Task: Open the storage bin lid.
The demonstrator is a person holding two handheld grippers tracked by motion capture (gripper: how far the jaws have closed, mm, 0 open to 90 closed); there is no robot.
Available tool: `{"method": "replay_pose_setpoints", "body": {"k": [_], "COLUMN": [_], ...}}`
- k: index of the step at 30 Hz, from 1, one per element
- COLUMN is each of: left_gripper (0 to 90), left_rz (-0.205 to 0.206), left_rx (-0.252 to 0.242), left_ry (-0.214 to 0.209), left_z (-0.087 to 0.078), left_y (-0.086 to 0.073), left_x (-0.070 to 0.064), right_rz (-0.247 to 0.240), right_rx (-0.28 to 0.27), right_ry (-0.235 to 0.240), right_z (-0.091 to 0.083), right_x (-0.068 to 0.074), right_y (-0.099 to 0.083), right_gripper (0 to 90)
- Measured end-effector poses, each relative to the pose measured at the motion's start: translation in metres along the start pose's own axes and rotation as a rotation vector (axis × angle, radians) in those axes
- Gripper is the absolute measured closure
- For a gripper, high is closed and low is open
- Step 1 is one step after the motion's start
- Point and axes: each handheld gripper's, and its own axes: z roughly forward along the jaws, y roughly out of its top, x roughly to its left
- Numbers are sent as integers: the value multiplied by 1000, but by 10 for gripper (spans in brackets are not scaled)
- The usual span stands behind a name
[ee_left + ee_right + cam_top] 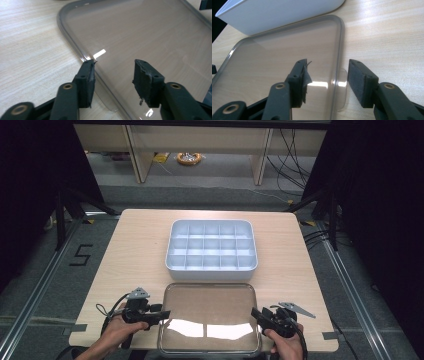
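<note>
Wooden table [135, 250] bears a clear lid [210, 312], long axis running nine to three. Left gripper [159, 314] and right gripper [258, 314], both spread open, straddle its short edges, seemingly equally near

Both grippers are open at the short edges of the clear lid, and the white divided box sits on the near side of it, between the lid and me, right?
Not quite. The white divided box lies beyond the clear lid, on its far side, as the high view shows. Both the left gripper and right gripper are open at the lid's edges.

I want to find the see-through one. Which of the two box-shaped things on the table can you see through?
The clear lid, lying flat nearest the person between both claws. The white divided tray behind it is solid.
</note>
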Motion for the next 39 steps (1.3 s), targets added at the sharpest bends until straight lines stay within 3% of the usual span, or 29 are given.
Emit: {"method": "replay_pose_setpoints", "body": {"k": [1,2,3,4,5,6,7,8,9,10,11,13,14,17,18,21,22,23,24,25,26,30,31,32,33,34,35,39], "left_gripper": [479,465,453,435,420,401,378,354,334,326,316,295,288,268,260,245,242,238,234,226,221,200,196,194,194,193,193,194], "left_rz": [-16,-12,58,-6,-2,50,-39,36,32,28,30,23,20,19,16,8,2,7,5,5,6,-9,-7,16,30,11,7,20], "left_rx": [-5,-7,-42,-20,-28,-54,-25,-56,-56,-63,-65,-77,-75,-80,-80,-91,-96,-92,-101,-105,-110,-91,-92,-101,-101,-91,-93,-87], "left_ry": [-6,-8,-2,-8,-12,-11,-24,-12,-13,-18,-22,-36,-52,-59,-64,-78,-76,-85,-89,-95,-102,-137,-138,-135,-136,-119,-120,-124], "left_z": [-2,-3,-1,-4,-4,-3,-5,-3,-4,-4,-5,-6,-7,-9,-9,-12,-12,-13,-14,-14,-14,-15,-16,-15,-16,-17,-18,-19], "left_y": [0,1,2,1,2,3,2,3,3,3,3,2,1,0,-1,-1,-2,-2,-2,-3,-4,-7,-7,-8,-8,-10,-11,-13], "left_x": [-1,-1,4,-1,0,4,-1,4,4,4,4,3,3,2,2,2,1,2,1,0,0,-4,-5,-4,-4,-5,-6,-8], "right_rz": [29,76,-63,22,-16,12,-27,-5,-62,-16,-79,-89,-211,-199,-241,-283,-242,-290,-275,-255,-280,-278,-228,-274,-274,-234,-271,-274], "right_rx": [25,18,-31,-11,-36,-31,-57,-73,-109,-87,-106,-122,-152,-157,-152,-163,-153,-164,-137,-145,-153,-149,-131,-135,-134,-117,-122,-102], "right_ry": [-17,1,-3,-8,-10,5,-8,-2,-19,-11,-25,-31,-31,-43,-31,-12,-5,6,-7,32,36,61,48,52,51,47,55,35], "right_z": [-2,-3,0,-2,-3,-7,-9,-11,-10,-15,-14,-15,-14,-14,-15,-18,-19,-19,-22,-20,-20,-23,-25,-25,-26,-28,-28,-31], "right_x": [2,5,-5,0,-2,0,-1,1,-2,3,0,2,-5,3,2,8,12,10,11,11,8,9,12,9,9,12,9,8], "right_y": [0,0,2,2,3,3,5,5,7,7,8,8,10,7,8,6,3,3,2,0,0,-3,-6,-5,-6,-9,-9,-14], "right_gripper": [501,491,481,464,453,441,433,427,418,411,403,386,376,344,334,317,311,306,301,291,285,263,262,262,262,262,261,261]}}
